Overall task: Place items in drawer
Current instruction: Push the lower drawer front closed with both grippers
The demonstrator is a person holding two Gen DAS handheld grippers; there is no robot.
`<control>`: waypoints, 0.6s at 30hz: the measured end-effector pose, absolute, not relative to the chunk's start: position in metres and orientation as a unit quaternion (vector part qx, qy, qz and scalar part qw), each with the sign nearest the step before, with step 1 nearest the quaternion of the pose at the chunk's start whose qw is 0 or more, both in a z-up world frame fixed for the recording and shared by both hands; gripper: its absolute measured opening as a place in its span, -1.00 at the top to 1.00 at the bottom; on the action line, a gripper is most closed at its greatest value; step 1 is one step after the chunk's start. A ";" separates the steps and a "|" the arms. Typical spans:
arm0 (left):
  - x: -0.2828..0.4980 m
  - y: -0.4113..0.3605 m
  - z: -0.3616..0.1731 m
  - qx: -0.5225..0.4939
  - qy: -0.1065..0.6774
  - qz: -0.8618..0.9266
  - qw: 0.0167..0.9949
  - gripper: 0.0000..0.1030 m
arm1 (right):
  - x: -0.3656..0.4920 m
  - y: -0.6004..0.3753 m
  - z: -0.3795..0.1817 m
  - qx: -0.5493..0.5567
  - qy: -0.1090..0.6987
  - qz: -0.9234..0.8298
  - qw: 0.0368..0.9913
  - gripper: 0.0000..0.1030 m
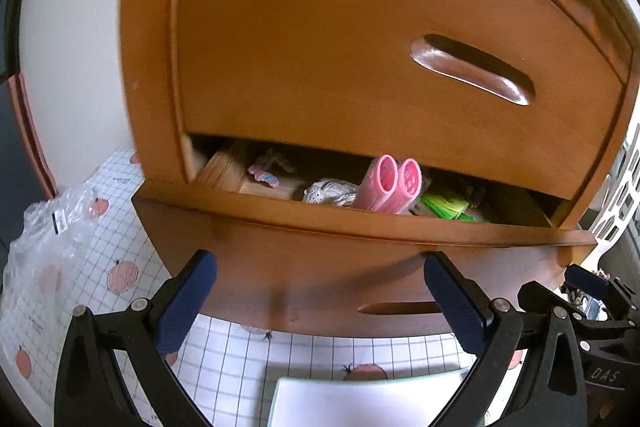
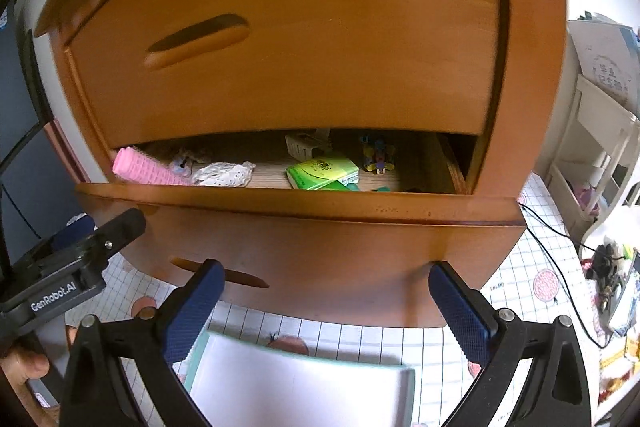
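We hold both grippers, left (image 1: 320,291) and right (image 2: 322,301), with jaws spread and grasping nothing, facing the lower drawer (image 2: 304,207). It stands partly open; the pink rollers (image 1: 390,183), green pack (image 2: 322,173) and other items already lie inside. We judge closing is the step in hand: press the front squarely with both grippers, keeping the rollers below the upper drawer (image 1: 360,47).
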State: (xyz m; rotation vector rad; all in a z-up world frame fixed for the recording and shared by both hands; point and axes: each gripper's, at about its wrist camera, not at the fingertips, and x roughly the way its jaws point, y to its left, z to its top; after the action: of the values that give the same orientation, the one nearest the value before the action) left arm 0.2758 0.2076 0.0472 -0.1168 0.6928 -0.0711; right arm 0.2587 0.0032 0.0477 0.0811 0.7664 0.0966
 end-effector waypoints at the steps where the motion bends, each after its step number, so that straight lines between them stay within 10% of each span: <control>1: 0.281 0.207 0.047 -0.054 0.339 -0.036 0.938 -1.00 | 0.263 0.004 0.047 0.040 0.374 0.047 0.925 -1.00; 18: 0.283 0.206 0.042 -0.065 0.349 -0.051 0.933 -1.00 | 0.276 0.005 0.033 0.047 0.386 0.032 0.921 -1.00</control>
State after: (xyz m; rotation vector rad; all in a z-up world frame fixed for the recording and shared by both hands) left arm 0.2826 0.2060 0.0419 -0.1339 0.7145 -0.1048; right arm 0.2756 0.0053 0.0335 0.0963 0.7941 0.0664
